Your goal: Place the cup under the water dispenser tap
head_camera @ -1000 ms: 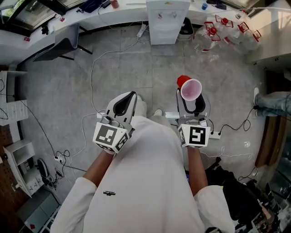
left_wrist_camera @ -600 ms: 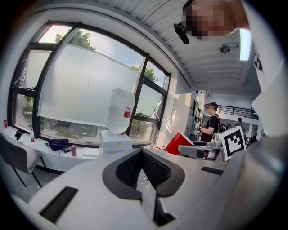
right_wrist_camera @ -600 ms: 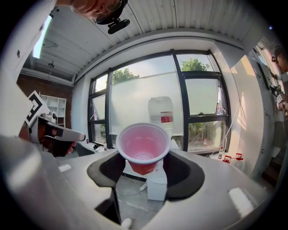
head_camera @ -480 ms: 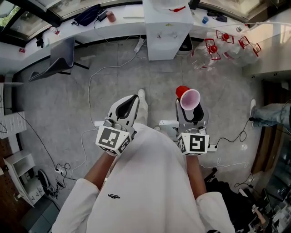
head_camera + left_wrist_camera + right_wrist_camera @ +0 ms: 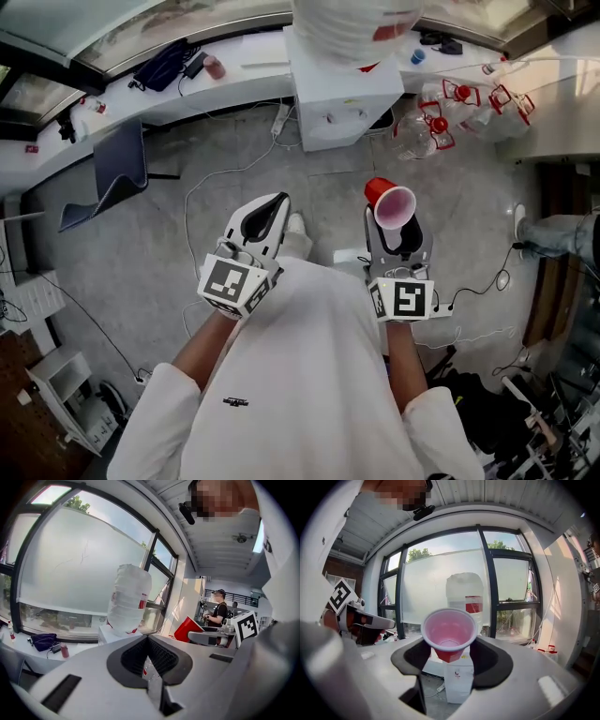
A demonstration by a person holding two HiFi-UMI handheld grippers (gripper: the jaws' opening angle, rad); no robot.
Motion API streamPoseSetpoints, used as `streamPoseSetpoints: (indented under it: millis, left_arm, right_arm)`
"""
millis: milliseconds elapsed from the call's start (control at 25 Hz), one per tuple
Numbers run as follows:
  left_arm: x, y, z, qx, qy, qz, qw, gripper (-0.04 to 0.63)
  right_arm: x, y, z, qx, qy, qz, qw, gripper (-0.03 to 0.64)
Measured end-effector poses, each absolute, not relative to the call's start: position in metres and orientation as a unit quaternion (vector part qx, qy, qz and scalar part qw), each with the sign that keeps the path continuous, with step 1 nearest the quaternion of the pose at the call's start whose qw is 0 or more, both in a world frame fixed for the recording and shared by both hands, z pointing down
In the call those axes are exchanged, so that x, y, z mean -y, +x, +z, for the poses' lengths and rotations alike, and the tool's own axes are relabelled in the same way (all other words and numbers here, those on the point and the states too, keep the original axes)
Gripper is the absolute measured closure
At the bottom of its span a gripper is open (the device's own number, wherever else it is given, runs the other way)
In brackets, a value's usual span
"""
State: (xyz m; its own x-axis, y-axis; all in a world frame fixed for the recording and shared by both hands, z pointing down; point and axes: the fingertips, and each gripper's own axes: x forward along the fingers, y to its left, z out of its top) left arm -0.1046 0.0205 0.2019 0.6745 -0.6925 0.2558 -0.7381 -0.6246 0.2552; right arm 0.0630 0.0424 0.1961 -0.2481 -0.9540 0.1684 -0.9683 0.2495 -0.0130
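Note:
My right gripper [image 5: 394, 214] is shut on a red cup with a pink inside [image 5: 392, 204], held mouth up and tilted back toward me; in the right gripper view the cup [image 5: 449, 635] sits between the dark pads. The white water dispenser [image 5: 342, 94] with its big bottle [image 5: 352, 23] stands ahead against the counter, well beyond the cup. In the right gripper view the dispenser [image 5: 458, 684] shows straight behind the cup. My left gripper [image 5: 267, 214] hovers beside it at the same height, shut and holding nothing. The dispenser's bottle [image 5: 129, 599] and the cup [image 5: 189, 629] appear in the left gripper view.
Empty water jugs with red handles [image 5: 459, 89] lie right of the dispenser. A power strip [image 5: 279, 117] and cables trail on the floor to its left. A grey chair [image 5: 117, 173] stands at the left. Someone's leg [image 5: 553, 234] shows at the right edge.
The dispenser and counter have drawn nearer in the head view as I walk toward them. Both grippers keep their pose, and the cup stays in the right one.

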Motion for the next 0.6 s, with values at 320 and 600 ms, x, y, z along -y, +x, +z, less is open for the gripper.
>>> streamPoseSetpoints:
  millis: [320,600]
  left_arm:
    - [0.02,-0.098,0.204,0.386,0.903,0.067,0.178,0.589]
    - [0.02,-0.08,0.203,0.391,0.898,0.073,0.186,0.589]
  right_arm:
    - [0.004,0.054,0.196,0.794,0.602,0.052,0.066,0.345]
    - [0.013,0.063,0.198,0.81,0.58,0.055,0.074,0.345]
